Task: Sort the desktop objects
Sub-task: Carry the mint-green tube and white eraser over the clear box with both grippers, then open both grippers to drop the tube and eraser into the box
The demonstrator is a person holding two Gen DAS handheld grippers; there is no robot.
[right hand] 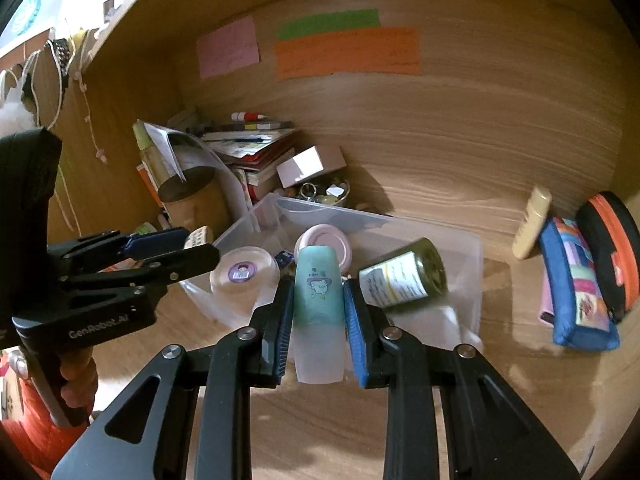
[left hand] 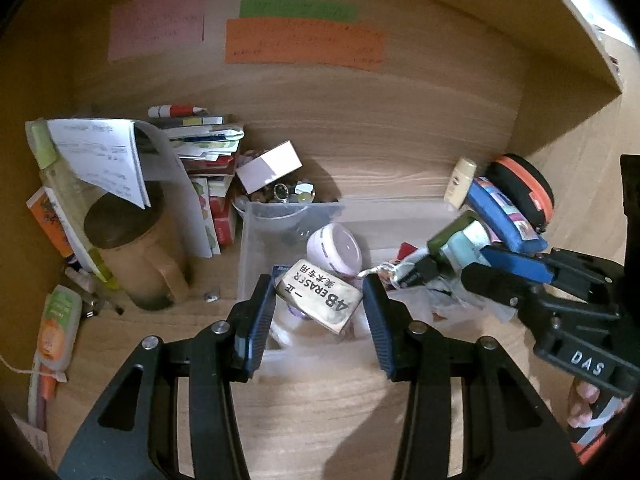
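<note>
We are sorting the things on this wooden bench [left hand: 320,420] into the clear bin [left hand: 288,216]. Both of our grippers have something in them now.

The left gripper [left hand: 318,312] has its jaws squeezed on a flat eraser [left hand: 320,294]. The eraser sits tilted between the pads, over the near part of the bin, above a round pink pot [left hand: 336,250] that lies inside.

The right gripper [right hand: 318,312] has its jaws clenched tight on a small teal bottle [right hand: 318,300]. The bottle points away from us along the fingers, with its pale end near our hand. It hangs over the near edge of the bin, just beside a green jar [right hand: 404,276] that lies on its side in there, and next to a round clear tub [right hand: 244,272].

To do this step well, we think each thing should go over a bare spot in the bin before we let go. The bin looks crowded, so we should go low and slow. The eraser is held at a slant, so it may slip. The two grippers are near each other, so we should take turns and not bump.
</note>
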